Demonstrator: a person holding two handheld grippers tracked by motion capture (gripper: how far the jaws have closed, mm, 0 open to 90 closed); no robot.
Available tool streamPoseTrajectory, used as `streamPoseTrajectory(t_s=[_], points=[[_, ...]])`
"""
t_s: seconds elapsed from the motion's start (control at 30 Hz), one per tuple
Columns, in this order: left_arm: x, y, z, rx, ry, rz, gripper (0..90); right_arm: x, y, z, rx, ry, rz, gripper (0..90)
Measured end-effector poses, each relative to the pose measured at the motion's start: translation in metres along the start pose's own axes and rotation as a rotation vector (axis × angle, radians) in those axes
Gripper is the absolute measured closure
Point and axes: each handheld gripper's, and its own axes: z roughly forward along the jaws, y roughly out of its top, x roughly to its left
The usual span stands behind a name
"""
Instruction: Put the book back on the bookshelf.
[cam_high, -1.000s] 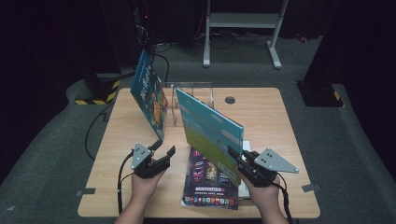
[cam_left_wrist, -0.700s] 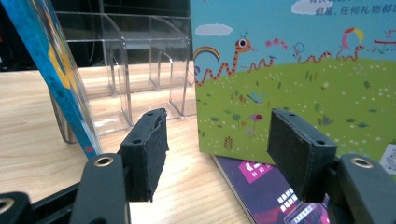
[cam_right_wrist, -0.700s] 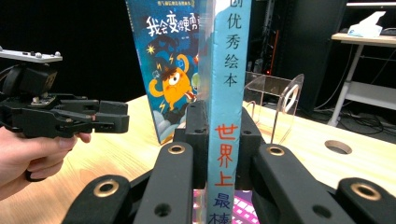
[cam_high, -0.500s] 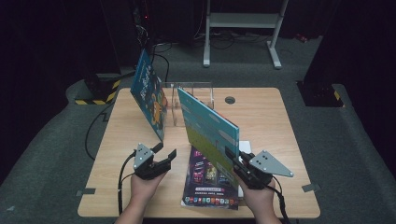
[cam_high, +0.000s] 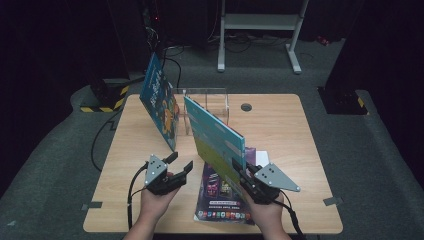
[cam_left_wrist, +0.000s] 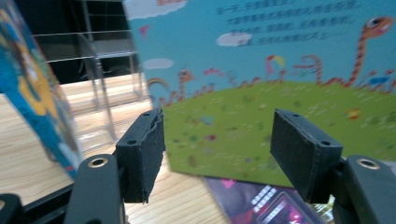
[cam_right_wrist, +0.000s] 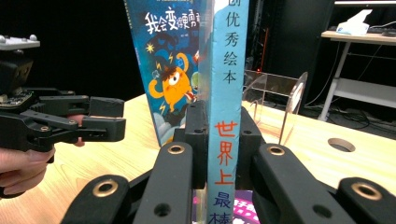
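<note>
**Picture book held on edge above the bench's near side**

The picture book (cam_high: 215, 137), with its blue sky and green meadow cover, is standing tilted on edge over the near middle of the bench (cam_high: 290, 135), its far corner reaching toward the clear acrylic rack (cam_high: 205, 102) and its near end sitting in the right gripper (cam_high: 239, 170). In the right gripper view the 2 black jaws are pressing on both sides of the blue spine (cam_right_wrist: 227, 116), which is rising straight up between them, so this gripper is clamping the book firmly.

The left gripper (cam_high: 180, 165) is hovering just left of the book, over the near left part of the bench, in the person's left hand (cam_high: 152, 200). Its jaws are standing apart at a middling width and have just been opening a little; in the left gripper view the 2 pads (cam_left_wrist: 140, 154) are framing the book's meadow cover, with nothing pinched between them.

A second book (cam_high: 161, 102), blue with an orange 1-eyed monster on its front, is leaning upright at the left end of the rack, toward the bench's far left. A dark magazine (cam_high: 220, 200) is lying flat at the near edge, beneath the held book and partly under the right hand (cam_high: 267, 212). A round cable hole (cam_high: 245, 106) is sitting near the far edge, right of the rack.
</note>
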Motion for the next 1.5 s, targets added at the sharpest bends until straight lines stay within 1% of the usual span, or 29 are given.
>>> streamPoseTrajectory(t_s=[0.1,0.17,0.2,0.23,0.3,0.4,0.47,0.53,0.6,0.63,0.67,0.73,0.83,0.9,1.0,1.03,1.07,1.13,1.2,1.27,1.33,1.4,1.43,1.5], points=[[-0.005,0.002,0.002,-0.003,-0.005,0.006,36.3,0.005,-0.003,0.001,-0.006,-0.009,0.006,80.5],[-0.011,0.004,0.002,-0.010,0.002,0.023,41.1,0.007,-0.004,0.001,-0.004,-0.008,0.003,80.4],[-0.015,0.005,0.003,-0.010,0.015,0.042,44.6,0.008,-0.005,0.001,-0.004,-0.007,0.013,80.2],[-0.017,0.006,0.003,-0.011,0.022,0.053,48.2,0.010,-0.005,0.002,-0.004,-0.003,0.008,80.0],[-0.020,0.007,0.004,-0.011,0.035,0.067,50.4,0.012,-0.007,0.003,-0.002,0.005,0.007,79.4],[-0.022,0.007,0.009,-0.002,0.042,0.056,51.1,0.017,-0.009,0.005,-0.001,0.014,0.014,78.8],[-0.023,0.005,0.013,0.008,0.042,0.059,52.3,0.020,-0.010,0.005,0.001,0.019,0.019,78.2],[-0.025,0.003,0.019,0.020,0.049,0.064,52.9,0.021,-0.011,0.006,0.002,0.035,0.025,77.3],[-0.025,0.002,0.023,0.013,0.055,0.067,55.4,0.023,-0.011,0.005,0.005,0.041,0.032,76.6],[-0.025,0.001,0.025,0.010,0.061,0.071,57.8,0.024,-0.012,0.005,0.002,0.053,0.039,75.9],[-0.023,0.001,0.028,0.012,0.069,0.068,58.5,0.024,-0.012,0.005,0.002,0.061,0.046,75.6],[-0.021,0.000,0.032,0.021,0.070,0.052,58.8,0.026,-0.013,0.006,-0.003,0.068,0.043,75.3],[-0.019,0.001,0.034,0.017,0.070,0.039,59.1,0.028,-0.013,0.006,-0.005,0.072,0.039,75.0],[-0.019,0.001,0.035,0.013,0.067,0.034,59.0,0.028,-0.014,0.006,-0.005,0.083,0.046,74.5],[-0.020,0.002,0.038,0.014,0.062,0.040,58.8,0.029,-0.015,0.006,-0.006,0.096,0.054,73.9],[-0.021,0.002,0.038,0.013,0.067,0.042,59.0,0.030,-0.015,0.006,-0.006,0.098,0.053,73.9],[-0.021,0.002,0.039,0.012,0.062,0.039,58.8,0.030,-0.015,0.006,-0.007,0.092,0.050,73.9],[-0.021,0.002,0.040,0.012,0.060,0.040,58.9,0.028,-0.016,0.006,-0.010,0.095,0.059,73.7],[-0.021,0.002,0.041,0.014,0.060,0.039,58.8,0.028,-0.016,0.006,-0.011,0.099,0.053,72.9],[-0.020,0.002,0.043,0.019,0.064,0.037,58.6,0.029,-0.018,0.005,-0.006,0.116,0.050,71.0],[-0.020,0.002,0.044,0.022,0.060,0.032,58.4,0.032,-0.020,0.006,0.004,0.131,0.024,68.4],[-0.019,0.001,0.045,0.023,0.056,0.022,57.9,0.033,-0.021,0.007,0.007,0.136,0.028,67.1],[-0.018,0.001,0.046,0.023,0.055,0.021,57.9,0.033,-0.022,0.008,0.007,0.141,0.037,66.6],[-0.017,0.001,0.046,0.025,0.055,0.020,57.9,0.032,-0.023,0.009,0.007,0.151,0.037,65.6]])
